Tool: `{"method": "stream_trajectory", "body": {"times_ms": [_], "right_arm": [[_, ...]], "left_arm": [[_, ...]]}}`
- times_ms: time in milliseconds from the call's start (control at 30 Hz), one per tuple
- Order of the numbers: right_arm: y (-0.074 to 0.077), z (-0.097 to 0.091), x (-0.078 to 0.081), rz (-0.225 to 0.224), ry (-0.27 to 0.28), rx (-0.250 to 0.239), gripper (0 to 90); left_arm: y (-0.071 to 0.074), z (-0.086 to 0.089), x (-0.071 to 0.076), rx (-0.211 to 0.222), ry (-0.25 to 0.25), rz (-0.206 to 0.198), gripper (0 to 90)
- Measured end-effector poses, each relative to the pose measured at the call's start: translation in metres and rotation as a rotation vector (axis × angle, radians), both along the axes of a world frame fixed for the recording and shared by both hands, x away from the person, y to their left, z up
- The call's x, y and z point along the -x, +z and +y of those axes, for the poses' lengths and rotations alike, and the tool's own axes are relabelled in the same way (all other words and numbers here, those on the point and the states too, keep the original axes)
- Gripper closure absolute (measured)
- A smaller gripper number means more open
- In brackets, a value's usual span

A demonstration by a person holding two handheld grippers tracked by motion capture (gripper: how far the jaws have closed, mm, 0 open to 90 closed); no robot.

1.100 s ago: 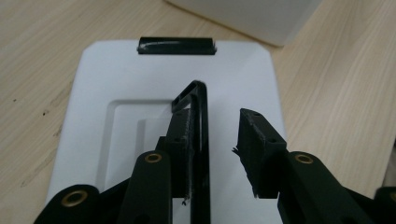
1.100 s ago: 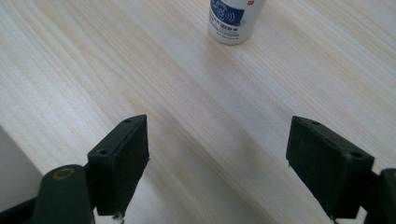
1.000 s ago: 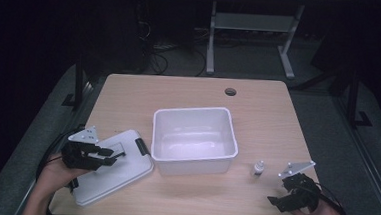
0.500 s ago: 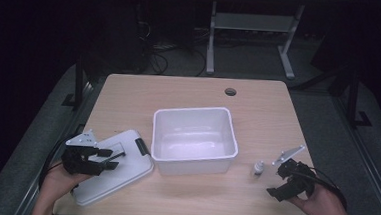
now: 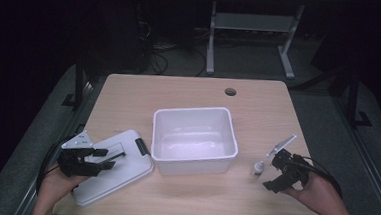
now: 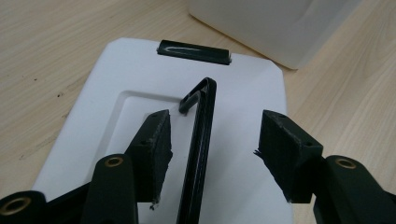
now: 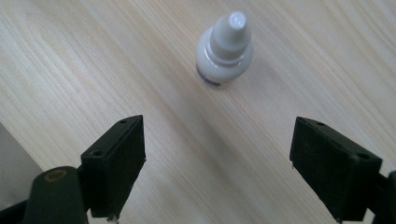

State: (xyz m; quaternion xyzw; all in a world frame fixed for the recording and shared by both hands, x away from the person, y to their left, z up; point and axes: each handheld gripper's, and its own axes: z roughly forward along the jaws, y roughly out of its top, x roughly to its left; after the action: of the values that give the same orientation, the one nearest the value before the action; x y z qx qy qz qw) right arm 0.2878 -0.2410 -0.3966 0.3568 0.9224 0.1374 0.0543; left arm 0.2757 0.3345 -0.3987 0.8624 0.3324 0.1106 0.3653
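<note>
A white lid (image 5: 124, 171) lies flat on the table's left, with a black latch (image 6: 194, 50) at its far edge. A thin black handle (image 6: 201, 140) stands up from the lid. My left gripper (image 6: 217, 119) straddles that handle; its jaws have just been opening, and both pads stand clear of it. At the right, a small white dropper bottle (image 7: 225, 49) stands upright on the wood. My right gripper (image 7: 217, 140) is wide open a little short of the bottle (image 5: 258, 168), with nothing between its jaws. In the high view the left gripper (image 5: 102, 159) sits over the lid and the right gripper (image 5: 272, 173) beside the bottle.
An empty white bin (image 5: 194, 158) stands mid-table between the lid and the bottle. A round cable hole (image 5: 230, 92) sits near the table's far edge. Bare wood lies beyond the bin. A metal stand and cables fill the dark floor behind.
My right gripper has moved away from the near edge and leftward, closer to the bottle. The left gripper has stayed over the lid.
</note>
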Motion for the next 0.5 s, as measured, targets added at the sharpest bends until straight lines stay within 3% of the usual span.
{"method": "stream_trajectory", "body": {"times_ms": [500], "right_arm": [[0.006, 0.029, -0.026, 0.045, 0.054, 0.052, 21.3]], "left_arm": [[0.002, 0.009, 0.004, 0.012, 0.03, -0.018, 39.4]]}}
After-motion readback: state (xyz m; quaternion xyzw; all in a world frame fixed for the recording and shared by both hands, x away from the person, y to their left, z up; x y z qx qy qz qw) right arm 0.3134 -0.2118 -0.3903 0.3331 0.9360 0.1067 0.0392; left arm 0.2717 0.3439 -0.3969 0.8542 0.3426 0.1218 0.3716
